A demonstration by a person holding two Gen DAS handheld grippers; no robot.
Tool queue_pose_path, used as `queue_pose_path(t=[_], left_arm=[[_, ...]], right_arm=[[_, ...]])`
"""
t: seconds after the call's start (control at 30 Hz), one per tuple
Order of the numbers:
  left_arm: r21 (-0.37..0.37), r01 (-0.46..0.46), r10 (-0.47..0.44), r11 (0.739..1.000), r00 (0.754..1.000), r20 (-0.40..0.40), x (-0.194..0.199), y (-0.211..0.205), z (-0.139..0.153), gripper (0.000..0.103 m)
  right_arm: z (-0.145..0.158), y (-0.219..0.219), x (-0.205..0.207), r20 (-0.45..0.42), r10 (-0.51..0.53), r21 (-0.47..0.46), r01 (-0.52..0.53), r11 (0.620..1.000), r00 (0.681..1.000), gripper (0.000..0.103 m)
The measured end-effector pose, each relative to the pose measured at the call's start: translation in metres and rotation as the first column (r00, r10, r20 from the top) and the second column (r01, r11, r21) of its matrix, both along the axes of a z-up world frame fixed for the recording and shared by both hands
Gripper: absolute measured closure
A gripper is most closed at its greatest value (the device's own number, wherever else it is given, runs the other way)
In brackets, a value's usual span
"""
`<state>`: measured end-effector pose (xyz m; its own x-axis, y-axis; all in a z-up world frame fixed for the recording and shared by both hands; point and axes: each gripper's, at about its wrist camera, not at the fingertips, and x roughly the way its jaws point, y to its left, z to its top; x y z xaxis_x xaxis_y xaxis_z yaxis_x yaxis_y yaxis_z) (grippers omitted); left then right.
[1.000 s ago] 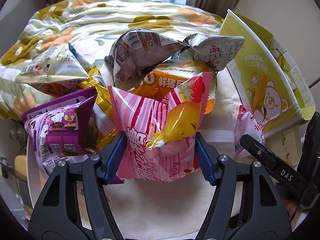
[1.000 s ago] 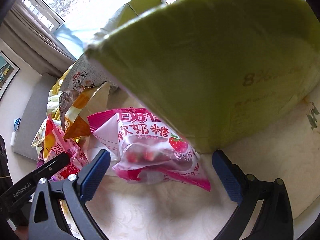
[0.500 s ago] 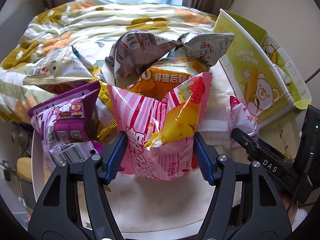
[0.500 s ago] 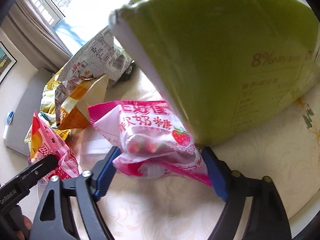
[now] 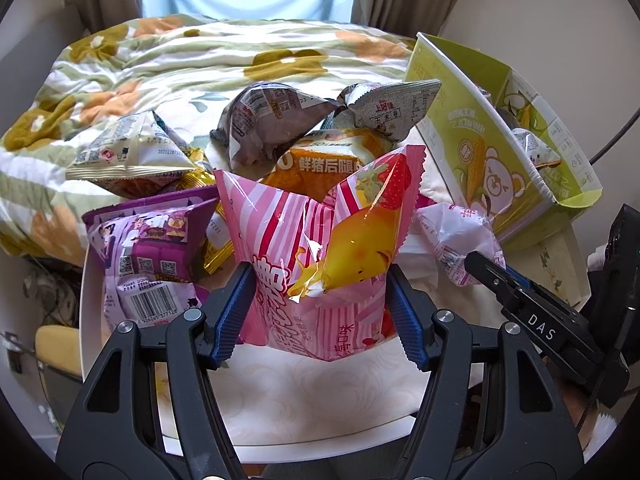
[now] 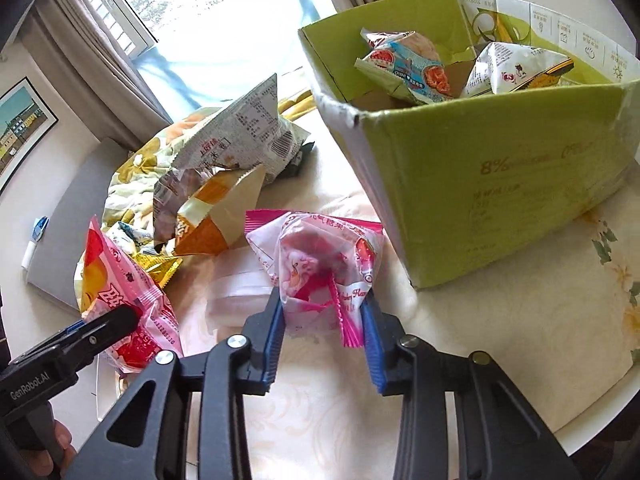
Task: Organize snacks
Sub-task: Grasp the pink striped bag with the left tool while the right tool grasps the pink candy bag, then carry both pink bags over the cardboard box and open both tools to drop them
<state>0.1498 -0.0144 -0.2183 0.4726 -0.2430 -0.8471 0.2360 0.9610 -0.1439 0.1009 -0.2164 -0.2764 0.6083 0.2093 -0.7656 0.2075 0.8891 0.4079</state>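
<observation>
The lower end of the pink striped snack bag [image 5: 320,264] is lying hidden behind the left tongs [image 5: 320,312], and the heap behind it is covering most of the orange pack [image 5: 320,160] and the gold wrapper [image 5: 218,248] at the counter's far edge, so their full shapes are hard to make out. In the right wrist view the print on the small pink candy bag [image 6: 320,264] is crumpling into folds and is probably unreadable. The striped bag is standing upright, its long axis running up from the counter [image 5: 320,396], its serrated top edge pointing toward the bed [image 5: 160,64] beyond. The left tongs are pinching its bottom from both sides, pads pressing the film inward, and are tilting steeply downward. The candy bag is pointing up and away from the right tongs [image 6: 324,312], its bunched end and a loose pink flap sitting between the blue pads; those jaws are closing on it and the pads are already squeezing the film. It is hanging just above the counter, near the front corner of the green cardboard box [image 6: 500,184], which is holding two packets. A purple pack [image 5: 148,252] is lying near the counter's left edge.
</observation>
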Motion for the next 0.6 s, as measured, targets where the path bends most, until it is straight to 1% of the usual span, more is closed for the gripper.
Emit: queue_pose_path(t=[0.3,0.6], left_arm=[[-0.02,0.029,-0.028,0.999,0.999,0.028,-0.011,0.002,0.017,0.041],[-0.042,0.06,-0.057,0.997,0.995,0.078,-0.022,-0.001,0.05,0.041]], right_arm=[[0.024,0.004,-0.016,0.046,-0.003,-0.016,0.004,1.0,0.999,0.077],[0.061,0.014,-0.027,0.111,0.024,-0.051,-0.018,0.999,0.994,0.08]])
